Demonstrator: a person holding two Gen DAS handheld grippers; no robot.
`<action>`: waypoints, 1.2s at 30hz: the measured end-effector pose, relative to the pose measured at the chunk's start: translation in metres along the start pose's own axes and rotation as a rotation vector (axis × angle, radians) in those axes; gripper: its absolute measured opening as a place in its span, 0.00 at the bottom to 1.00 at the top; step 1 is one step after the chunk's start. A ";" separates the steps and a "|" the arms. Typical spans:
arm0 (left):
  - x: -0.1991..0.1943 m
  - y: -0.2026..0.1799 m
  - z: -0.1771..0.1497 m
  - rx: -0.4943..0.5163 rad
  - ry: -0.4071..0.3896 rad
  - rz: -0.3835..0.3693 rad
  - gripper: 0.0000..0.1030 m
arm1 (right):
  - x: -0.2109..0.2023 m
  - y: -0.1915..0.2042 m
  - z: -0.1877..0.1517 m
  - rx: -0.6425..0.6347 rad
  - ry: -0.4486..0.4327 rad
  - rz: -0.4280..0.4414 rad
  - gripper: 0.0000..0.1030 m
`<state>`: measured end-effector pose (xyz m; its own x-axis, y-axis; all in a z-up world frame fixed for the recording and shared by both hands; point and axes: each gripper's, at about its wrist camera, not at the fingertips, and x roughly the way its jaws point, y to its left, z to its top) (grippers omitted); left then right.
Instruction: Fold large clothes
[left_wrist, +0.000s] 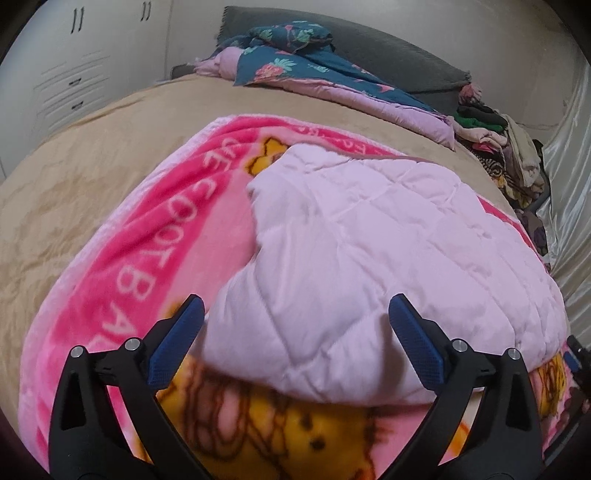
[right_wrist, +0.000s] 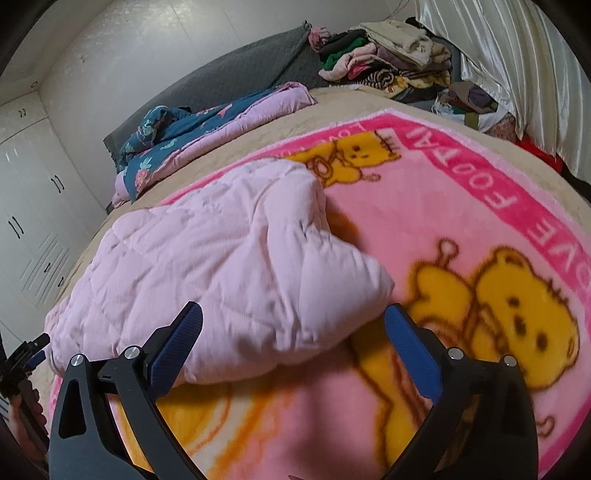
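A pale pink quilted garment (left_wrist: 362, 258) lies folded over on a bright pink fleece blanket with yellow bears (left_wrist: 122, 236). My left gripper (left_wrist: 295, 306) stands open above the garment's near edge, its blue pads (left_wrist: 177, 339) wide apart and nothing gripped. In the right wrist view the same garment (right_wrist: 207, 266) lies left of centre on the blanket (right_wrist: 461, 206). My right gripper (right_wrist: 293, 314) is open over the garment's near right corner, clear of the cloth. The other gripper (right_wrist: 26, 354) peeks in at the far left edge.
The blanket covers a tan bedspread (left_wrist: 85, 170). A teal floral quilt with lilac lining (left_wrist: 295, 62) lies bunched by the grey headboard (left_wrist: 399, 55). A heap of mixed clothes (right_wrist: 391, 62) sits by the satin curtain (right_wrist: 517, 74). White wardrobes (right_wrist: 33, 206) line the wall.
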<state>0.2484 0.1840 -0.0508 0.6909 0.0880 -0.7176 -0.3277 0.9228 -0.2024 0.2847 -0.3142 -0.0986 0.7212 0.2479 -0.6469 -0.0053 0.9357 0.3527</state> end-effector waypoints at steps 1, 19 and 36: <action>-0.001 0.002 -0.003 -0.007 0.004 0.002 0.91 | 0.001 0.000 -0.003 0.005 0.007 0.003 0.96; 0.032 0.052 -0.040 -0.432 0.173 -0.300 0.91 | 0.026 0.003 -0.013 0.161 0.110 0.133 0.96; 0.070 0.034 -0.032 -0.581 0.145 -0.342 0.92 | 0.088 -0.003 0.002 0.352 0.162 0.208 0.96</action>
<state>0.2653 0.2096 -0.1293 0.7372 -0.2606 -0.6234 -0.4269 0.5355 -0.7287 0.3492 -0.2957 -0.1553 0.6119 0.4842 -0.6254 0.1179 0.7260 0.6775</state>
